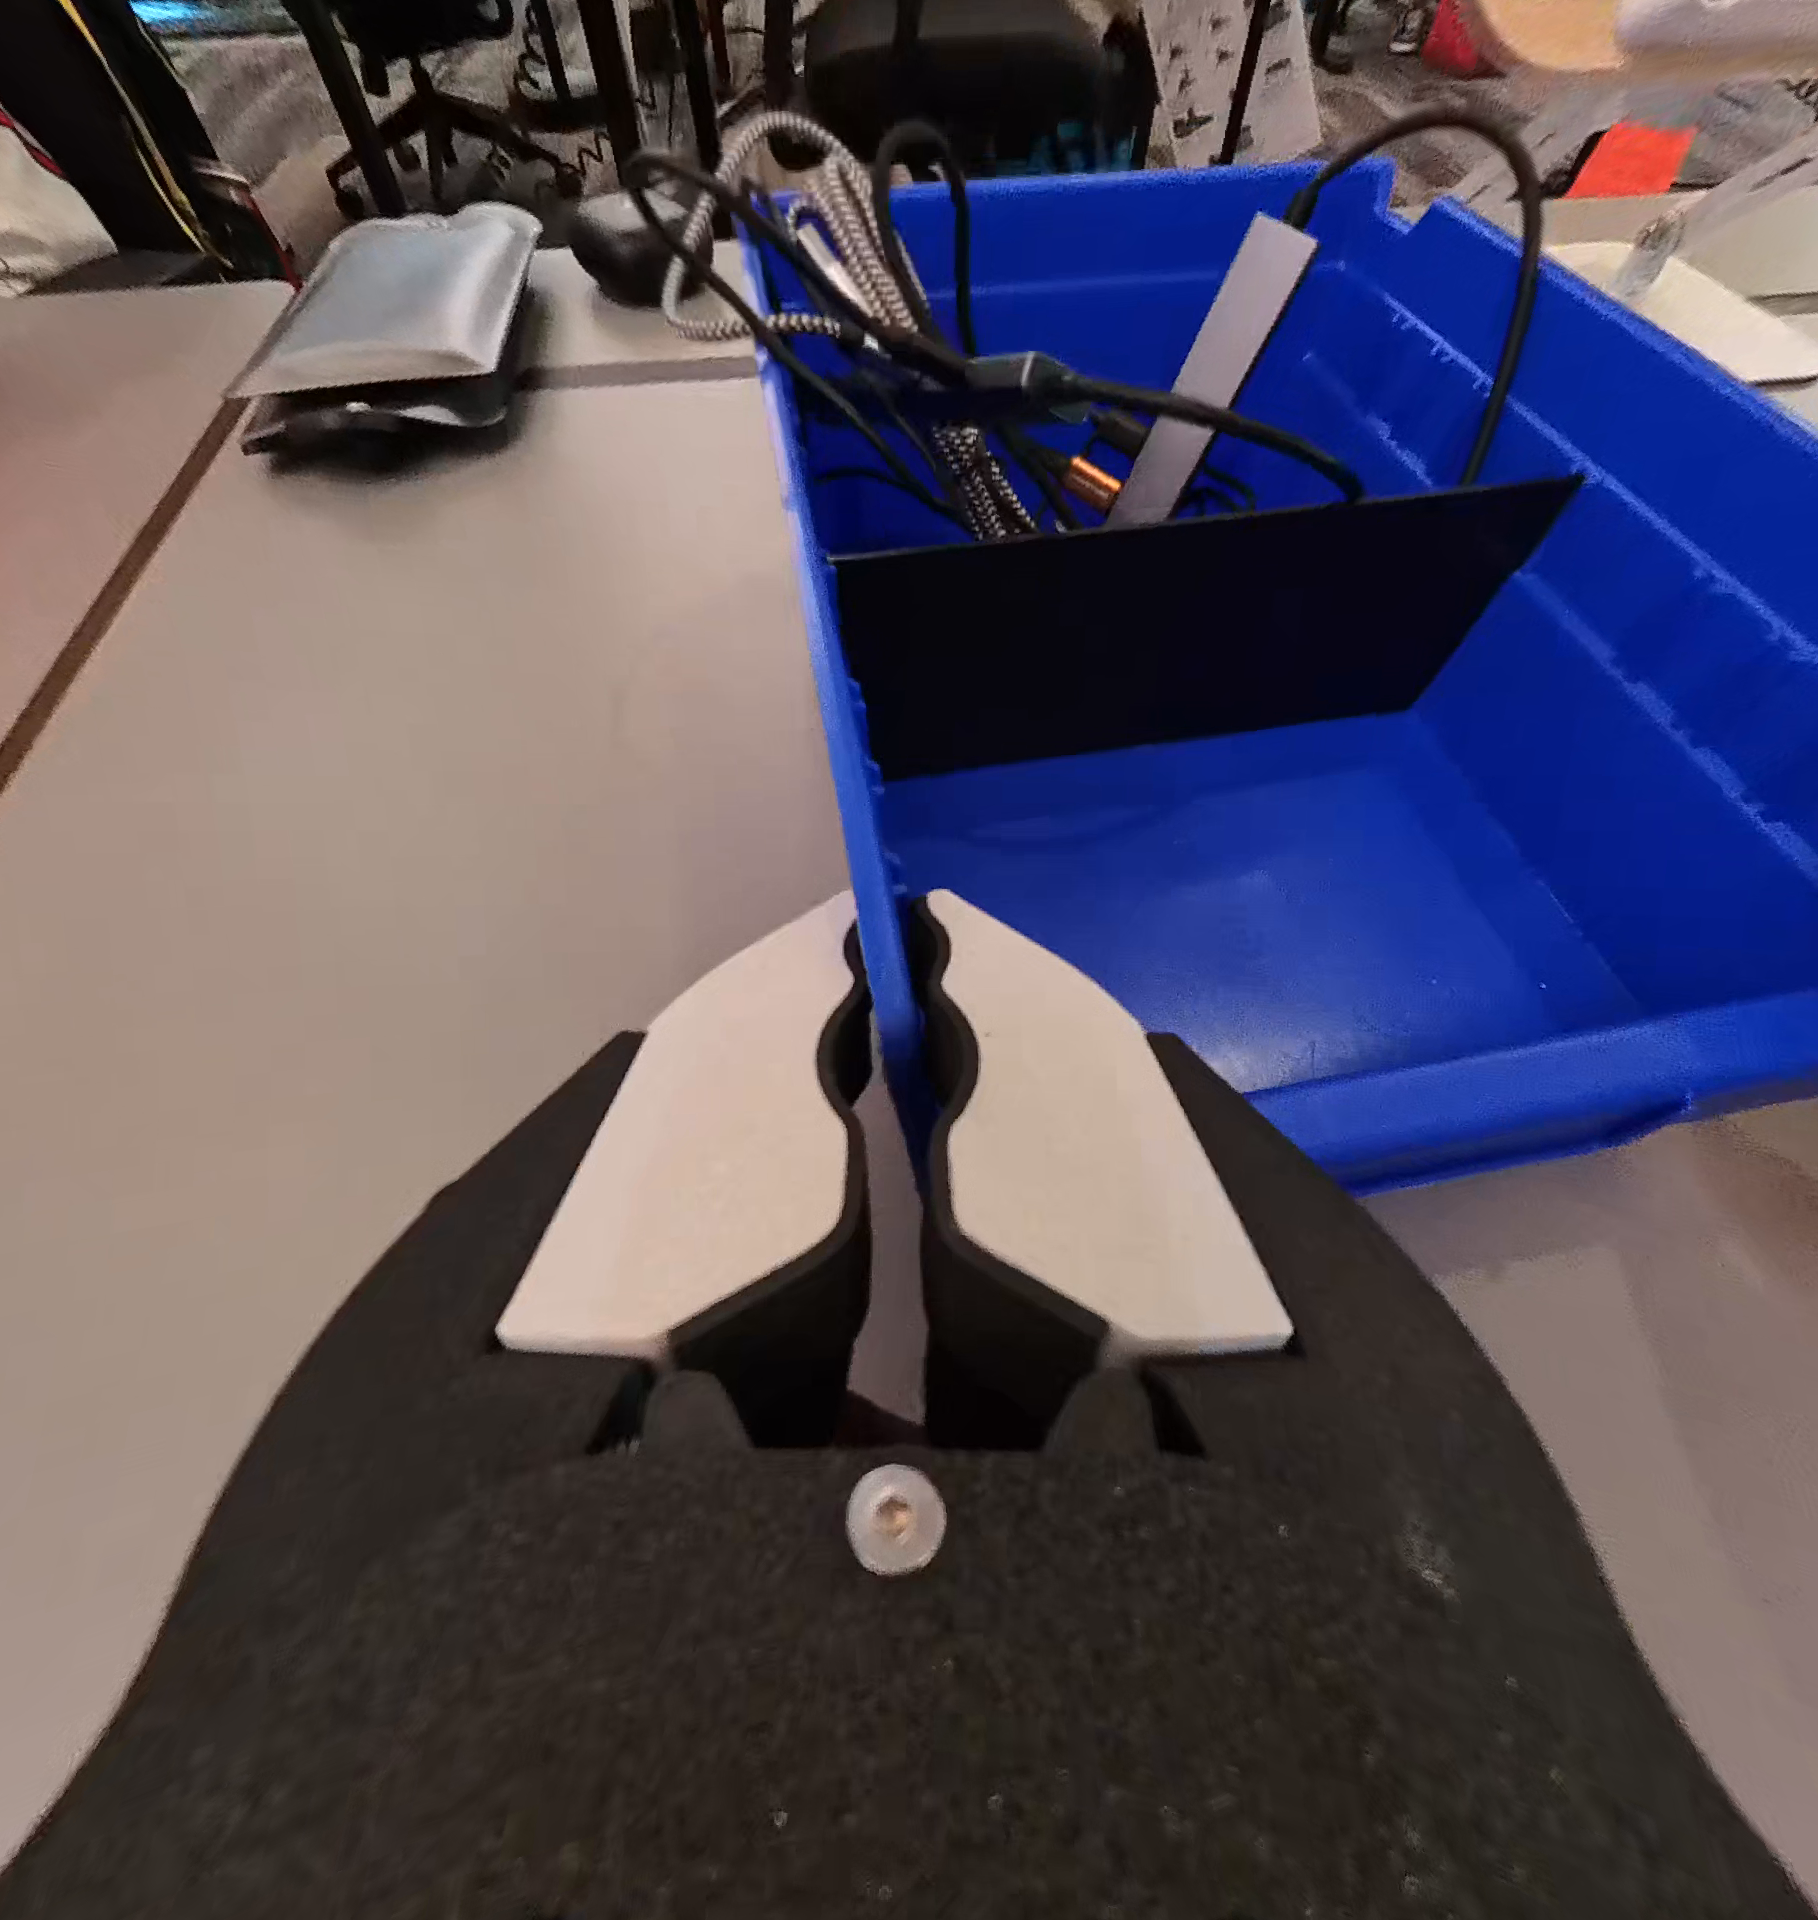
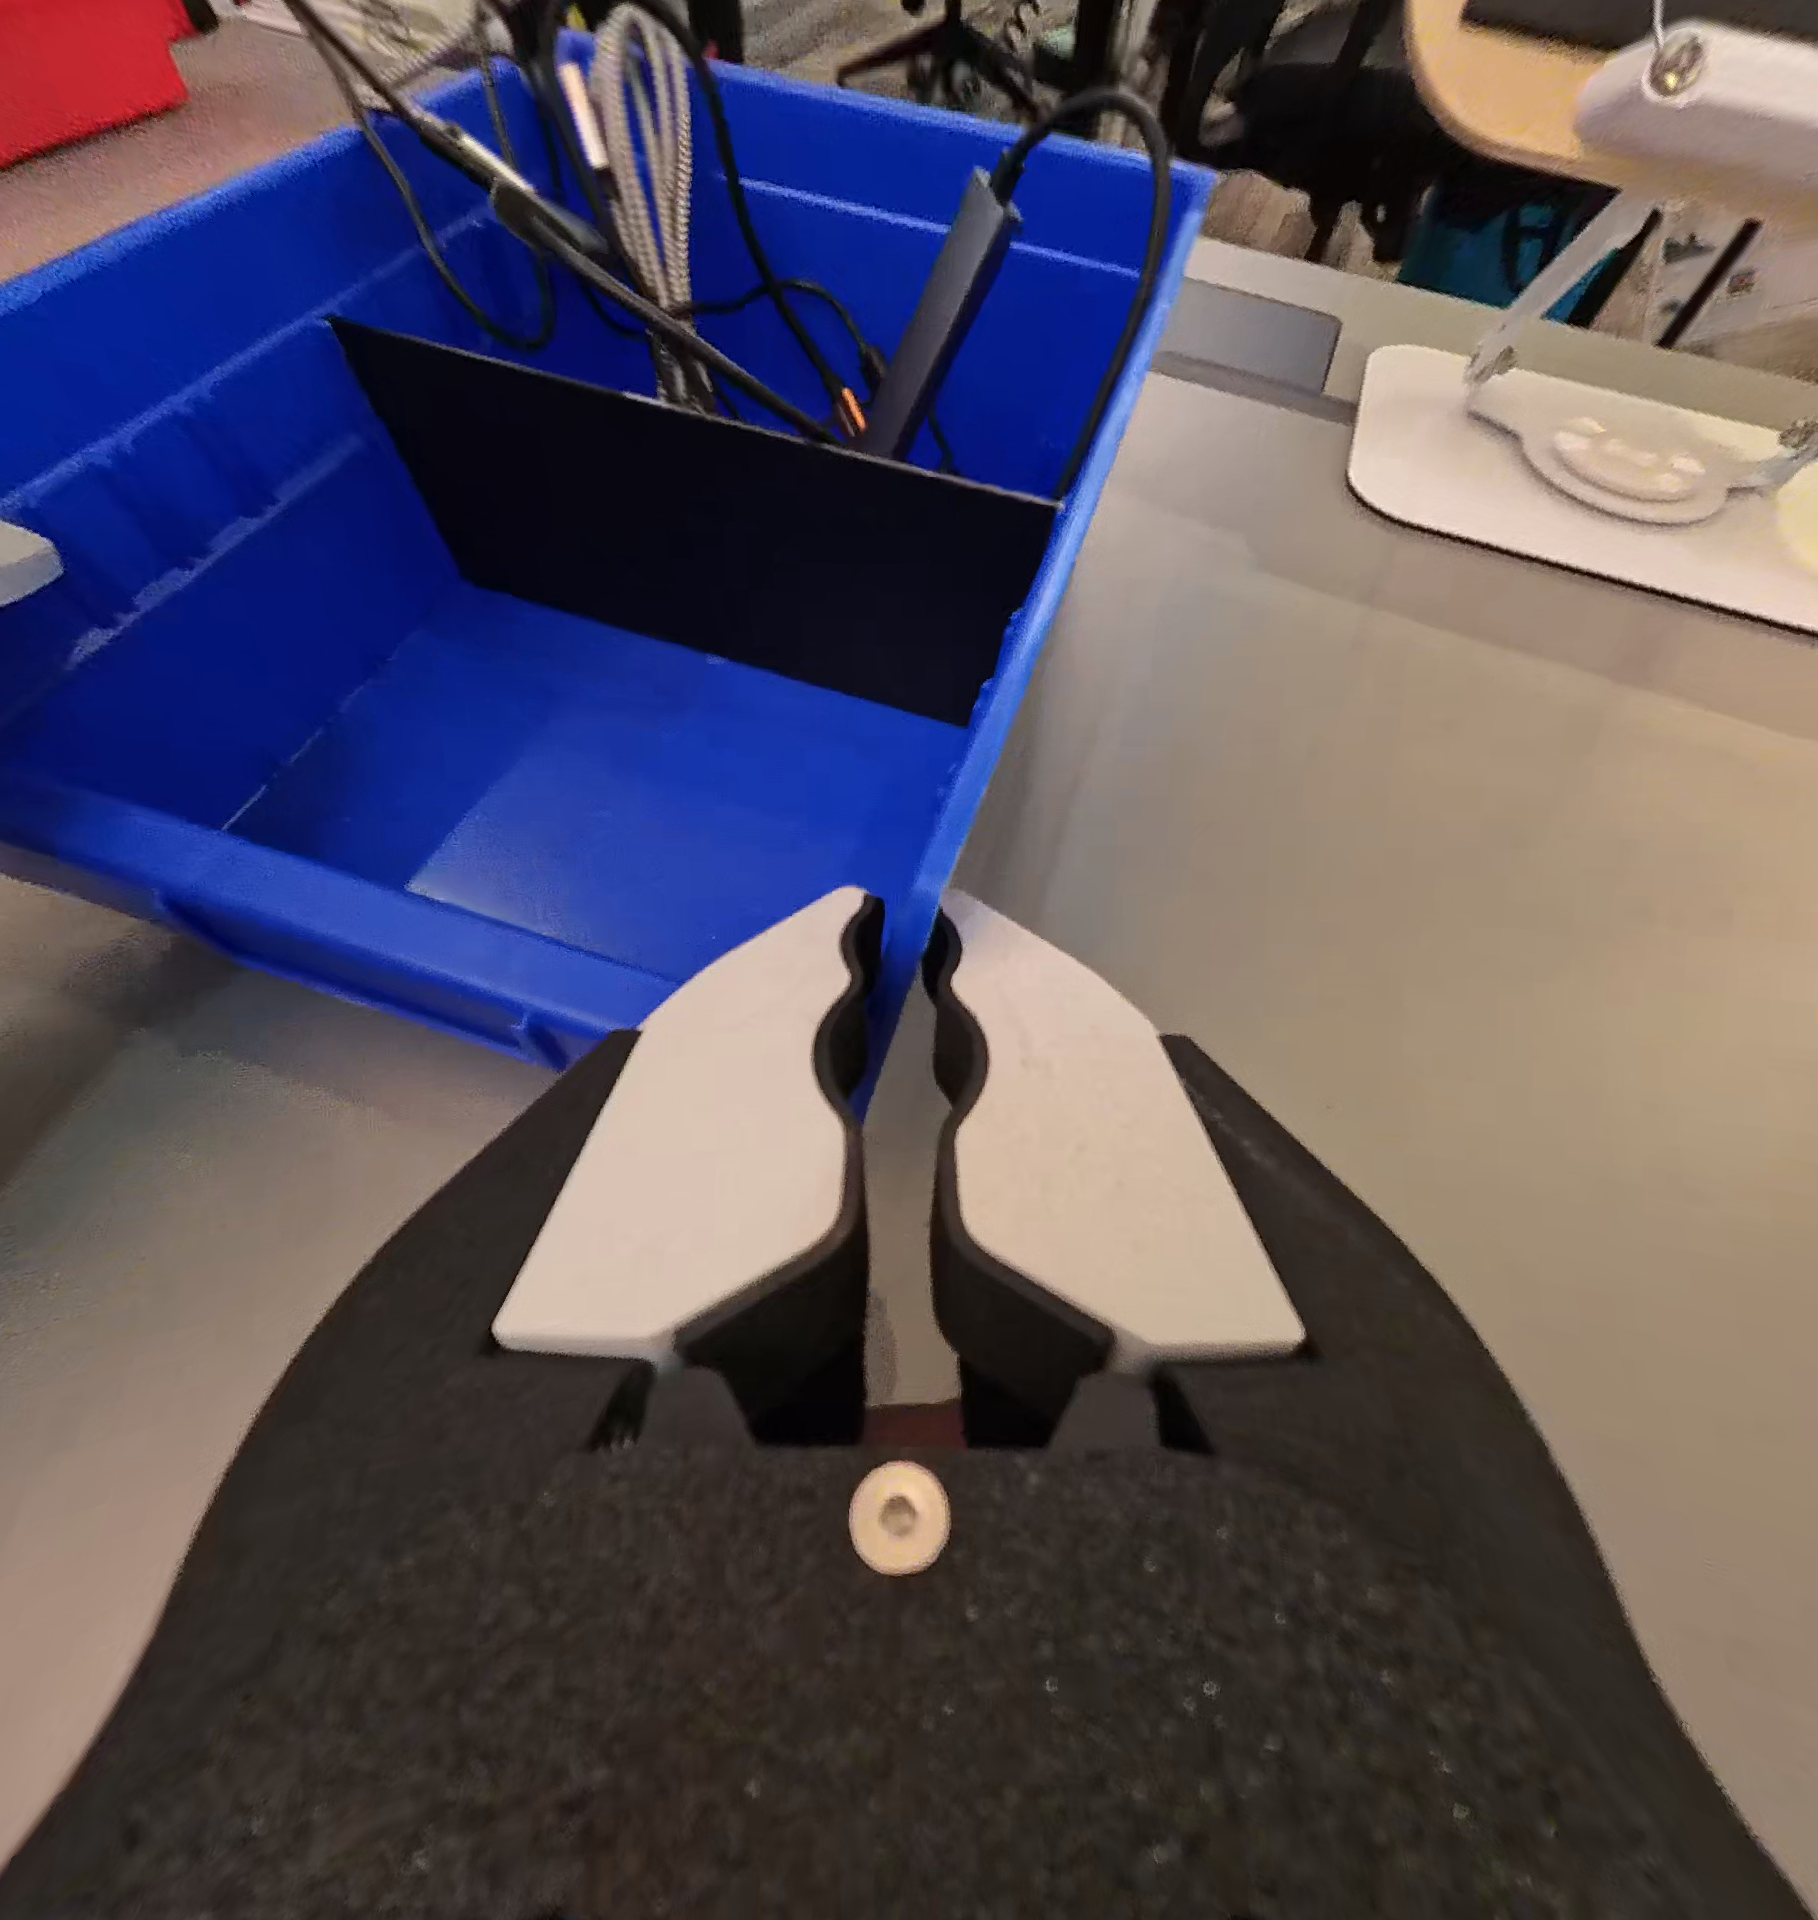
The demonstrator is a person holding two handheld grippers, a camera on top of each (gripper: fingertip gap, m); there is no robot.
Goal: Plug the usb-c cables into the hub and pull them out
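A snag is the likeliest fault: the usb-c cables [image 1: 946, 343] lie tangled around the slim grey hub [image 1: 1211, 379] in the far compartment of the blue bin [image 1: 1663, 582], at 12 o'clock from both grippers, so several leads or the leaning hub could be dragged up together. The left gripper [image 1: 892, 914] is held level and low over the table [image 1: 365, 831], its jaws narrowed about the bin's left wall, though firm clamping cannot be told. The right gripper [image 2: 905, 909] is posed likewise at the right wall.
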